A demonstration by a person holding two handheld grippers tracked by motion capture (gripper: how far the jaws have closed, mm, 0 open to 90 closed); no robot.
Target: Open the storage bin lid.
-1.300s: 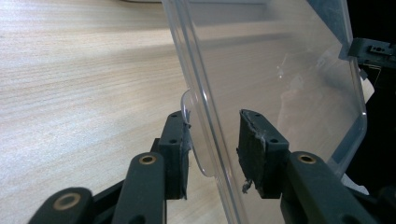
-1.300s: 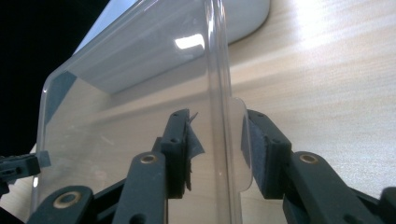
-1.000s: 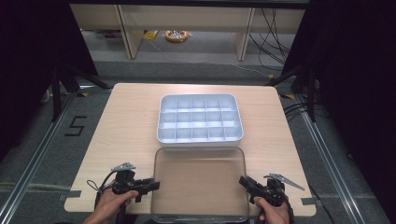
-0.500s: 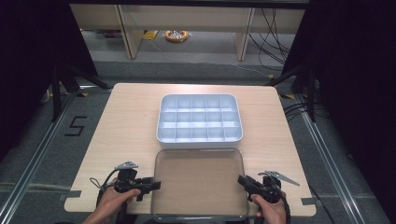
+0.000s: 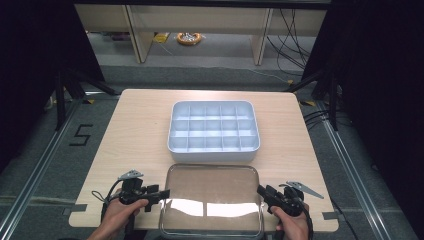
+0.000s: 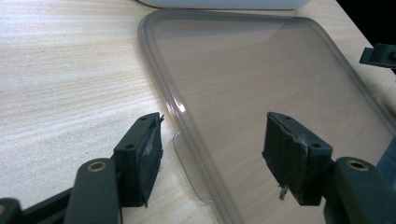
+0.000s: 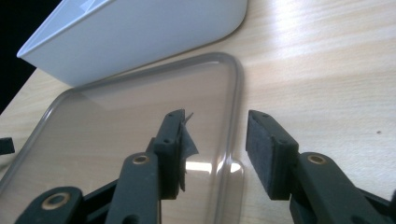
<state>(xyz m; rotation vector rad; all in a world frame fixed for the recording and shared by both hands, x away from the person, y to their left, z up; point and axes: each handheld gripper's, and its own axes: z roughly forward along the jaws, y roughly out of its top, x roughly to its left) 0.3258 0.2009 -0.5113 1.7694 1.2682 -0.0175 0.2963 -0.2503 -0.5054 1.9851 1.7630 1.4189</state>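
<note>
left tongs (image 6: 210, 163) opening, astride clear lid (image 5: 212, 200) rim | right tongs (image 7: 215, 154) opening, same | ribbed white tray (image 5: 214, 125)

The lid (image 5: 212, 200) was clear, faintly grey along its rim, and the pale wood grain showed through it with bright white glare near its 6 o'clock edge. The table (image 5: 135, 130) was light beige wood streaked with fine darker grain lines. At 12 o'clock from the lid, the compartment tray (image 5: 214, 125) was plain white, perhaps with a bluish tint, though the lighting made that hard to judge. The left gripper (image 5: 159, 193) and right gripper (image 5: 261, 190) were black, with brass-coloured rivets and dull grey plates on top. The floor (image 5: 50, 155) was dark grey, marked with a black "5".
</note>
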